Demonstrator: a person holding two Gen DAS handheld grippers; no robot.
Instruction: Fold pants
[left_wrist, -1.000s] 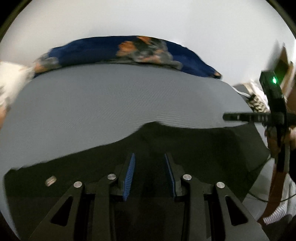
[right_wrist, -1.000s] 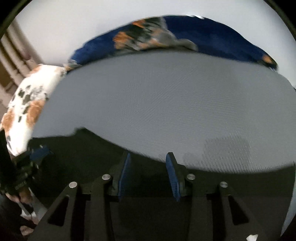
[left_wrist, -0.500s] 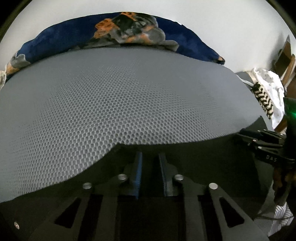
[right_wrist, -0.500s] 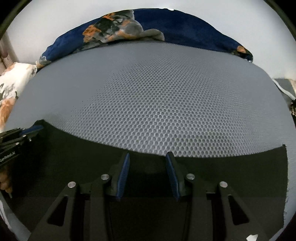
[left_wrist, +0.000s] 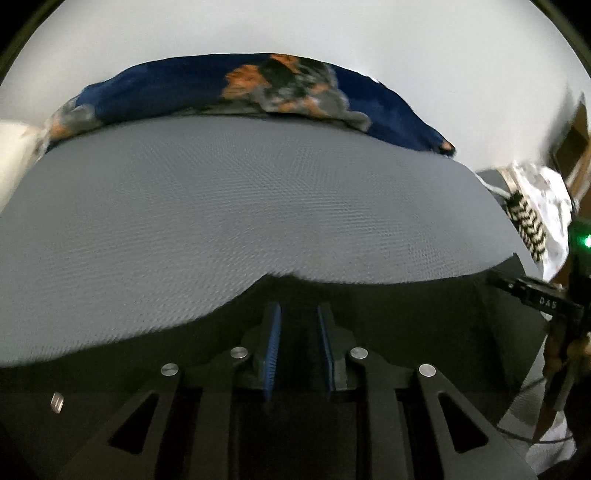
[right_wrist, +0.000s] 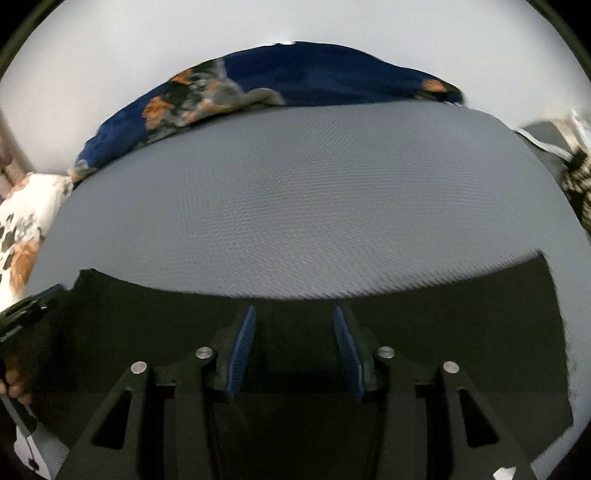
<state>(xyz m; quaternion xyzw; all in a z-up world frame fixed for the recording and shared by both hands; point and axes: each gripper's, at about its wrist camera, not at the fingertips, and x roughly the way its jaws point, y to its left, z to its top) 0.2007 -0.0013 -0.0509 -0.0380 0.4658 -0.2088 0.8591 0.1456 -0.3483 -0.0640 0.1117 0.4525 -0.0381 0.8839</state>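
Black pants (left_wrist: 424, 314) are seen spread along the near edge of a grey mesh-textured bed surface (left_wrist: 240, 221); both views are slightly blurred. In the right wrist view the dark cloth (right_wrist: 443, 314) runs across the whole near edge, its right end squared off near the right edge of the surface (right_wrist: 295, 203).

Left gripper (left_wrist: 298, 345): the blue pads are set a narrow gap apart, having just opened a little. Dark cloth lies under and between them; whether it is pinched cannot be told from the view.

Right gripper (right_wrist: 293, 349): the pads stand apart, wider than the left pair, and have just been opening. Black cloth is seen below and between them, with no pad seen pressing on it.

A navy floral blanket (left_wrist: 258, 88) is bunched along the far edge. A white patterned pillow (right_wrist: 22, 225) is noted at the far left corner. White spotted fabric (left_wrist: 546, 206) is heaped beyond the right edge.
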